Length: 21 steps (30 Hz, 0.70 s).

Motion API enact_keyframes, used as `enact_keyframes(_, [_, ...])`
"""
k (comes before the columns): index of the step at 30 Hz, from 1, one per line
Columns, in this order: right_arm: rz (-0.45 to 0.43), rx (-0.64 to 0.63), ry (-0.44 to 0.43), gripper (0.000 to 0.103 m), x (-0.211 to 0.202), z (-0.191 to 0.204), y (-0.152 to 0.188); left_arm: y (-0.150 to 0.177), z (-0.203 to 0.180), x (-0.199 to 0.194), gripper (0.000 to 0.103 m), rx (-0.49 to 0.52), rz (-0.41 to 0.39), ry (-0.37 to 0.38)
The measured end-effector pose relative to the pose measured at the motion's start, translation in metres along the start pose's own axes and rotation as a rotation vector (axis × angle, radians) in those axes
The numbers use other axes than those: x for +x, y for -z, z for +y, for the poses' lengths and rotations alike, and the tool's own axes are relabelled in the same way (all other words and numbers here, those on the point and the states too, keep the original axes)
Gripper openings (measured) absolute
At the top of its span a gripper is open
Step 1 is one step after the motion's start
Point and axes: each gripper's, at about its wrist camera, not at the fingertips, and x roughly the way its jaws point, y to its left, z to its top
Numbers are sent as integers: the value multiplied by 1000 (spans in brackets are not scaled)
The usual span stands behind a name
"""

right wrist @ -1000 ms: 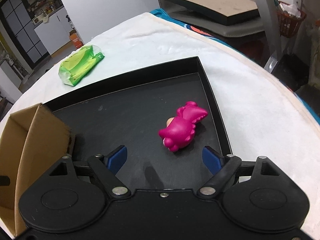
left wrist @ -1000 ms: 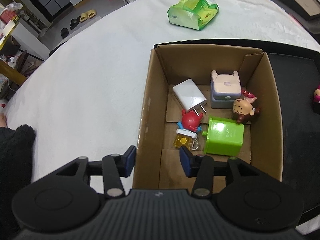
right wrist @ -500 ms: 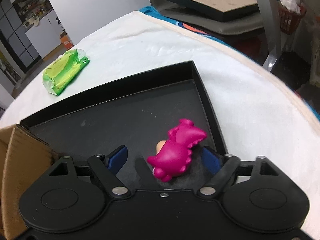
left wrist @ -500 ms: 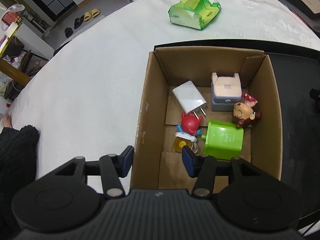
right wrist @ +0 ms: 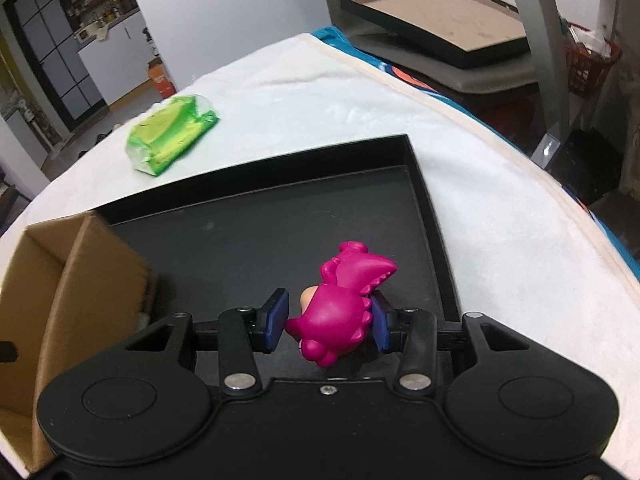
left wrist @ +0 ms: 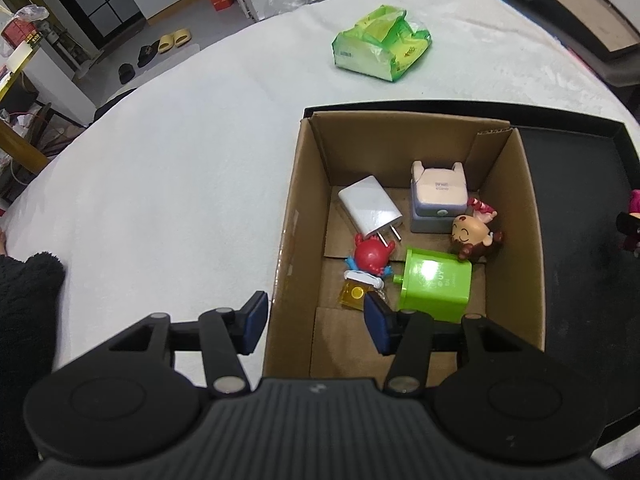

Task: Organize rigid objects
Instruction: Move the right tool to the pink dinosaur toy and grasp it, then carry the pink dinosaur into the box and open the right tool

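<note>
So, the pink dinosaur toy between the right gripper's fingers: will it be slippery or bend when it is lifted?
The pink dinosaur toy looks like glossy moulded plastic, so it is probably stiff and light. Its rounded, shiny body may slip or twist between the flat blue pads of the right hand-held gripper. The pads seem to meet it at its sides, so the grip is likely adequate.

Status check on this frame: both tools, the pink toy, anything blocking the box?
Right tool shut on pink dinosaur toy over black tray. Left tool open, straddling cardboard box wall. Box open-topped, nothing blocking.
</note>
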Motion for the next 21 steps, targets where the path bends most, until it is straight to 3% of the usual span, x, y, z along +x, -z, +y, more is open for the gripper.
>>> enact_keyframes(21, [-57,-205,-73,43,-64,111,-17,11,38,-3,51,-74,-33,144])
